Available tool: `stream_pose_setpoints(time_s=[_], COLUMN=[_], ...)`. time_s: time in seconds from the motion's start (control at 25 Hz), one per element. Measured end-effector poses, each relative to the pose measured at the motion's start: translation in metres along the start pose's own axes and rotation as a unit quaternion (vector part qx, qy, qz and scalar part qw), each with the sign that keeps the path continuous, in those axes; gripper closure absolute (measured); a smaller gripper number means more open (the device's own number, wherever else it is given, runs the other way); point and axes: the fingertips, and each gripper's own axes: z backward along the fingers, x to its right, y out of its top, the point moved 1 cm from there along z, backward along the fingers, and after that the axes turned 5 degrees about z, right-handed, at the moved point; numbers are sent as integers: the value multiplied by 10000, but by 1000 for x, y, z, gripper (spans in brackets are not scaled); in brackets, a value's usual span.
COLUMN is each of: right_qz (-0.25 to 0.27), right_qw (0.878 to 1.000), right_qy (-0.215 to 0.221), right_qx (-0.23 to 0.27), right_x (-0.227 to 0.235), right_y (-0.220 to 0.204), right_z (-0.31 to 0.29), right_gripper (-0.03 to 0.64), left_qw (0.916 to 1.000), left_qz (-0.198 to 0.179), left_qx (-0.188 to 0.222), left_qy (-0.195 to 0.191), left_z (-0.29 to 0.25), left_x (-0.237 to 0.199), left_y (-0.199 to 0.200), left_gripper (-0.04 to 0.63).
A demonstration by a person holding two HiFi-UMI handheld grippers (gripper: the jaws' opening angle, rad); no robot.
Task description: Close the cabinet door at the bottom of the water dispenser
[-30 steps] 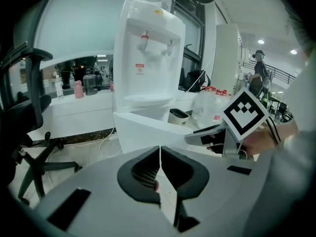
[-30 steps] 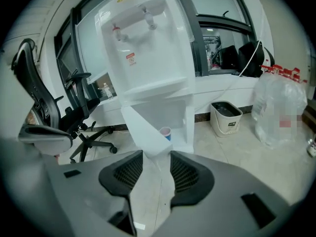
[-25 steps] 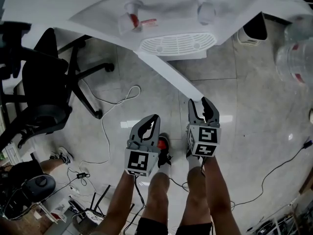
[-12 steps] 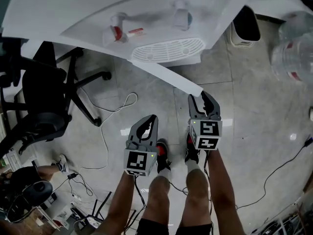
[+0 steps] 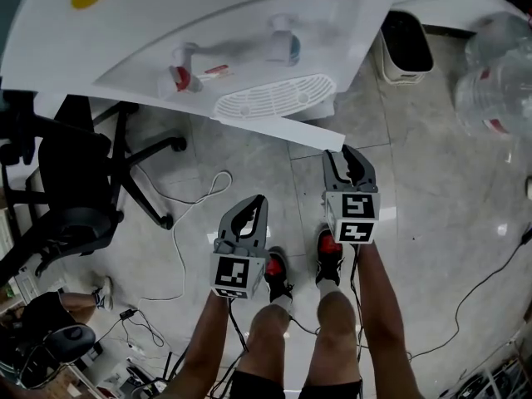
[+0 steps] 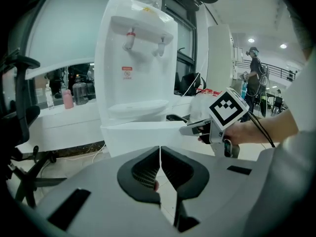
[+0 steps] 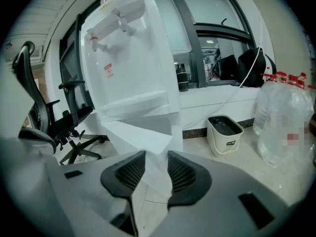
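Item 1, water dispenser (image 5: 208, 23): white floor unit with a red tap (image 5: 179, 77), a blue tap (image 5: 283, 48) and a slotted drip tray (image 5: 274, 96) below them. It stands straight ahead of me in both gripper views.

Item 2, cabinet door (image 5: 283, 127): white panel at the dispenser's base, swung out over the tiled floor and not yet flush with the body. Its free end points toward me.

Item 3, right gripper (image 5: 347, 158): at the door's free end. In its own view the jaws stand a little apart with the white panel running in between the ribbed pads (image 7: 183, 171) (I read it as pinching the door's edge).

Item 4, left gripper (image 5: 258, 204): held lower and to the left, apart from the door. Its jaws are pressed together with nothing between them.

Item 5, surroundings: black office chair (image 5: 75, 181) at left, a loose cable (image 5: 179, 223) on the tiles, a white wastebasket (image 5: 406, 44) and clear water bottles (image 5: 499, 73) at right.
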Motion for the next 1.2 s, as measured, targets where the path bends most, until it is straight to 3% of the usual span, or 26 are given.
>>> stream_pose_setpoints(time_s=[0.12, 1.2], right_qz=[16, 209], right_qw=[10000, 9990], right_qy=[23, 7], right_qx=[47, 396], right_x=[7, 48], right_y=[6, 50], right_z=[-6, -58], right_gripper=[466, 503], left_qw=[9999, 9995], left_qz=[-43, -104], left_qx=[-130, 314], left_qy=[-62, 3], left_z=[-4, -39], left_x=[0, -19], left_y=[-4, 24], left_gripper=[566, 566])
